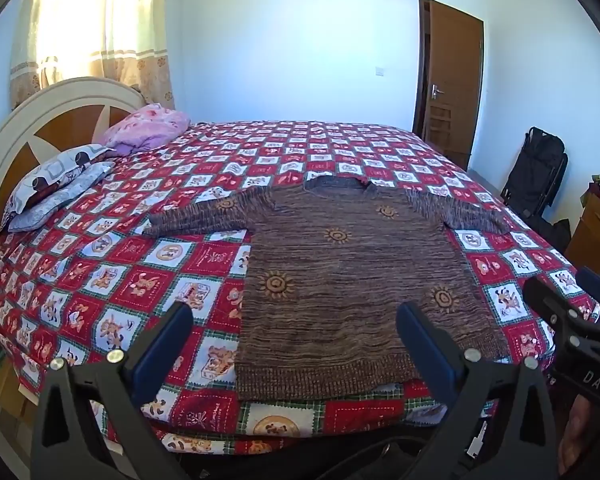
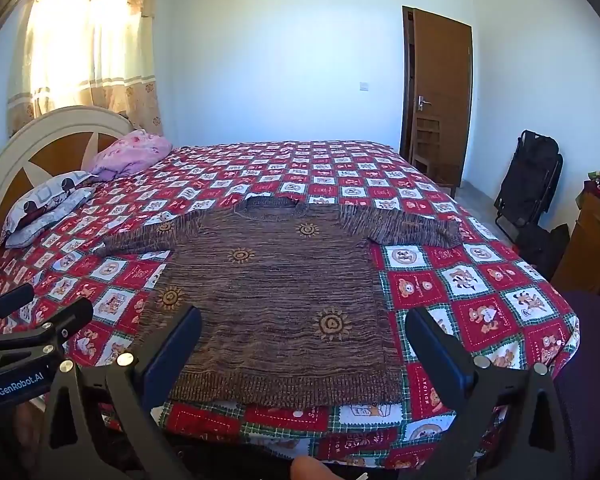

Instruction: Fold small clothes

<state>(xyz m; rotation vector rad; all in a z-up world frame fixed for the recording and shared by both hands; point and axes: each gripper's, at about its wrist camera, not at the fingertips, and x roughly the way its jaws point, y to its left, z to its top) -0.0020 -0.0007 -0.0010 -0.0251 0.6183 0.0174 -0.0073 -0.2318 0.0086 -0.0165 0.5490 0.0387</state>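
While both grippers hang back off the near edge of the bed [image 1: 100, 280], the sweater [image 1: 340, 280] is just lying there flat on the checked red-and-white cover, untouched. It's brown knit with little orange sun shapes, hem lined up along the near edge, neck pointing toward the far edge, and both sleeves spread straight out to the sides.

The left gripper [image 1: 294, 322] has its jaws spread wide with nothing between them; its blue pads [image 1: 162, 344] sit above the near edge, one over the cover and the other over the sweater's lower right part. The right gripper [image 2: 302, 326] is the same deal: wide open, holding nothing, looking over the hem. Each one shows up at the side of the other's camera, so they're beside each other and apart.

Over at the headboard [image 1: 40, 120] end on the left there's a pink pillow [image 1: 146, 128] and a couple of patterned pillows [image 1: 56, 182] stacked near that edge. Behind the bed is a brown door [image 1: 450, 80], a curtain [image 1: 100, 28] with bright light coming through, and a black bag [image 1: 536, 168] against the right wall.
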